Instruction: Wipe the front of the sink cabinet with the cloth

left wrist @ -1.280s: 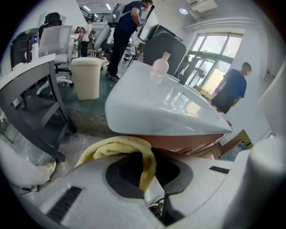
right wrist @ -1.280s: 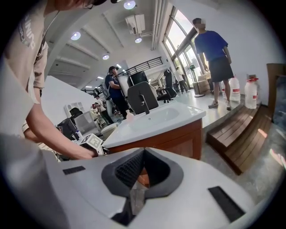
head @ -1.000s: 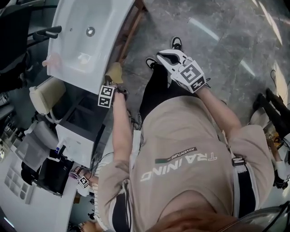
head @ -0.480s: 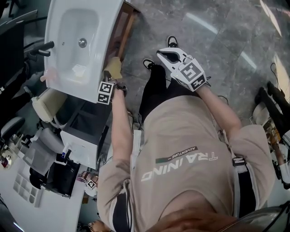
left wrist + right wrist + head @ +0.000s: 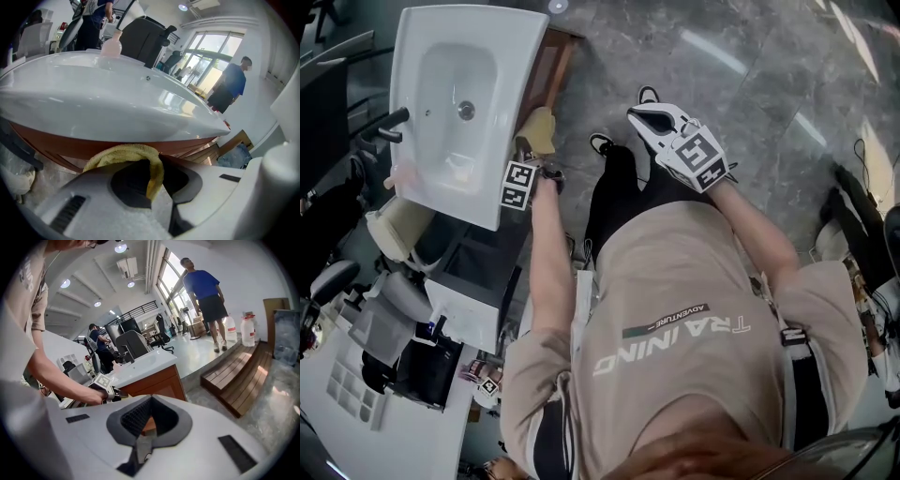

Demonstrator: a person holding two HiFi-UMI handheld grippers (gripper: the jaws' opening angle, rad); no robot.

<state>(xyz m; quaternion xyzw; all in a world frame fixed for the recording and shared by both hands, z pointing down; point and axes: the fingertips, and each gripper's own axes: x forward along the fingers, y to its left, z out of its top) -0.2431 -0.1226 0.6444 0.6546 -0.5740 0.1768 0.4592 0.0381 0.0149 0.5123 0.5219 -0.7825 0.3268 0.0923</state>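
A yellow cloth (image 5: 536, 129) is pressed against the brown wooden front of the sink cabinet (image 5: 553, 66), just under the white basin's rim. My left gripper (image 5: 532, 159) is shut on the cloth (image 5: 136, 157), which bulges out over its closed jaws right below the basin (image 5: 108, 108). The cabinet front (image 5: 70, 145) shows as a brown band behind the cloth. My right gripper (image 5: 661, 117) hangs away from the cabinet, above the stone floor, shut and holding nothing. In the right gripper view the cabinet (image 5: 154, 383) stands past the shut jaws.
The white basin (image 5: 459, 103) has a black tap (image 5: 389, 122) at its far side. Dark bins and a white unit (image 5: 464, 281) stand left of my body. A wooden pallet (image 5: 239, 376) lies on the floor. A person in blue (image 5: 204, 291) stands further off.
The left gripper with the cloth has slid a little further along the cabinet front, away from my body. The right gripper has stayed about where it was.
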